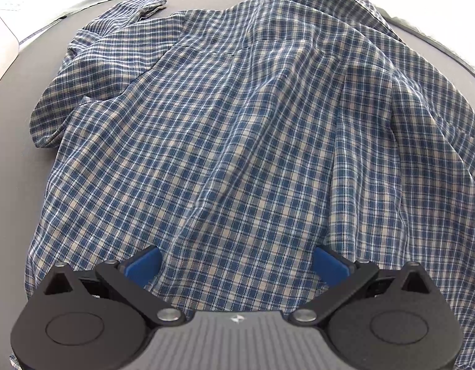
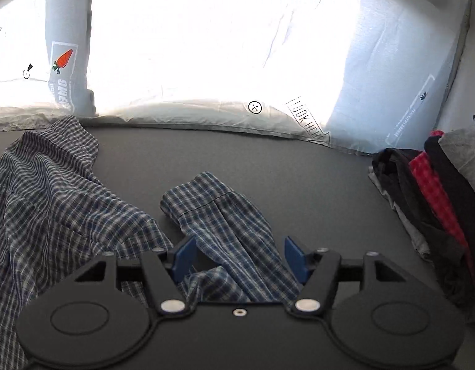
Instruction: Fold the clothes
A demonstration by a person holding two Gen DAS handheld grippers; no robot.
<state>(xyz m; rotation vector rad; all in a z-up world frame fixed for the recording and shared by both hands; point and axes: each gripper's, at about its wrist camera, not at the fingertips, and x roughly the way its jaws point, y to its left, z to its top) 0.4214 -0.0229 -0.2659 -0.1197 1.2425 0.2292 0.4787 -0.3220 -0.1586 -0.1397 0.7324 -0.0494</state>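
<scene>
- My left fingers (image 1: 237, 265) are spread apart above the checked shirt (image 1: 237, 123). Only cloth shows between the blue pads (image 1: 144, 266), and they do not squeeze it.
- The shirt lies crumpled on the grey surface (image 1: 36, 71). It fills nearly all of my left view, from 12 o'clock down to 6 o'clock.
- One sleeve (image 1: 138, 9) is bunched up at 11 o'clock.
- The shirt's bottom edge is hidden under my left fingers' black body, so I cannot see where it ends.
- My right fingers (image 2: 239, 257) are apart too. The other sleeve (image 2: 225, 215) lies loose between them, its cuff pointing to 12 o'clock. I cannot tell if the pads touch it.
- The near end of that sleeve is hidden behind my right fingers' body.
- At 3 o'clock in the right view sits a pile of clothes (image 2: 431, 203), dark with some red. The picture edge cuts it off.
- A white sheet (image 2: 222, 61) at 12 o'clock is so bright that most of it washes out.
</scene>
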